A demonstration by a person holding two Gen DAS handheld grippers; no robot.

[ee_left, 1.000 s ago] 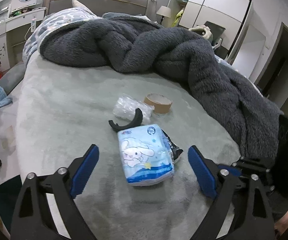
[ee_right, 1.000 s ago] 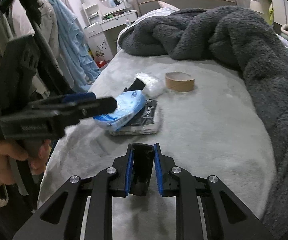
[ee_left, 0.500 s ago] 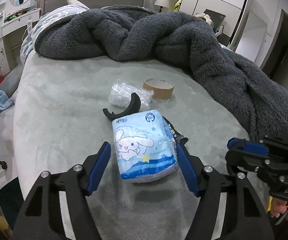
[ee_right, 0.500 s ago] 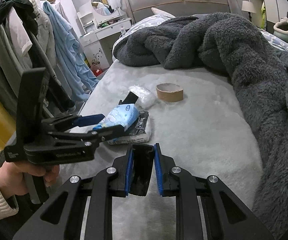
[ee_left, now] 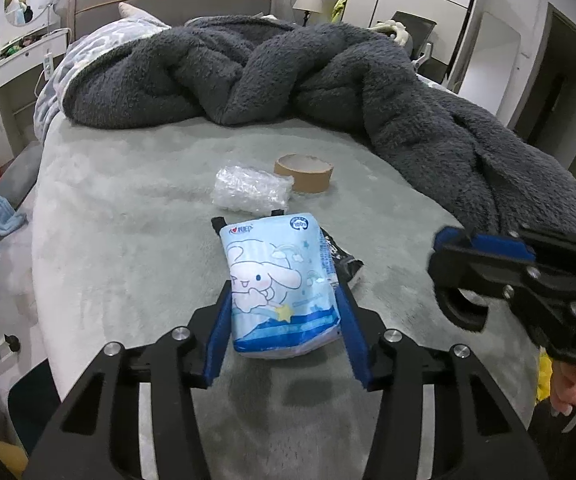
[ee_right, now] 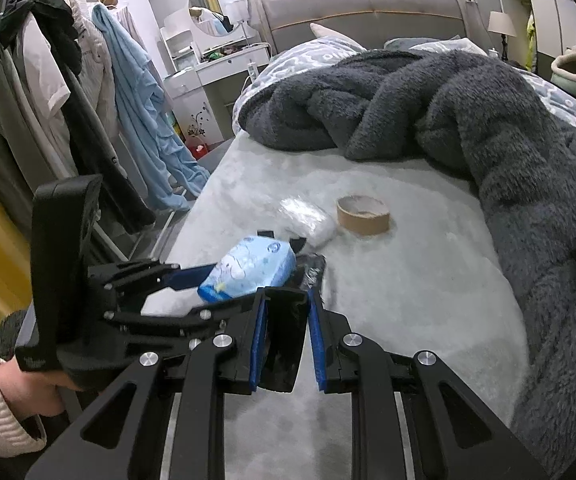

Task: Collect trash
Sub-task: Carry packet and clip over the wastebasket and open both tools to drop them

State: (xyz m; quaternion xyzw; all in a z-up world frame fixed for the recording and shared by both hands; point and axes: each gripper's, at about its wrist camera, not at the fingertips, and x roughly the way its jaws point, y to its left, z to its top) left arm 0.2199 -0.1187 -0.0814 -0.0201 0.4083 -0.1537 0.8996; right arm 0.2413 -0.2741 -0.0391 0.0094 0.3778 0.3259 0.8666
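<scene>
In the left wrist view, the left claw (ee_left: 283,328) was closing around the light blue cartoon-printed tissue pack (ee_left: 277,286) on the grey bed (ee_left: 127,216). In the right wrist view, the right claw (ee_right: 285,344) gripped a black curved plastic piece (ee_right: 283,344). Next, I judge, a lift once the hold is firm.

Tissue pack (ee_left: 281,292) between left gripper (ee_left: 283,328) jaws, which are closing on it, on bed (ee_left: 127,240); foil wrapper (ee_left: 342,266) under pack, right of jaws; curved clip (ee_left: 217,222) just beyond pack; plastic wrap (ee_left: 249,194) beyond clip; tape core (ee_left: 304,172) right of wrap; blanket (ee_left: 288,76) farthest back; right gripper (ee_right: 285,344) clamped on flat piece (ee_right: 283,344)
</scene>
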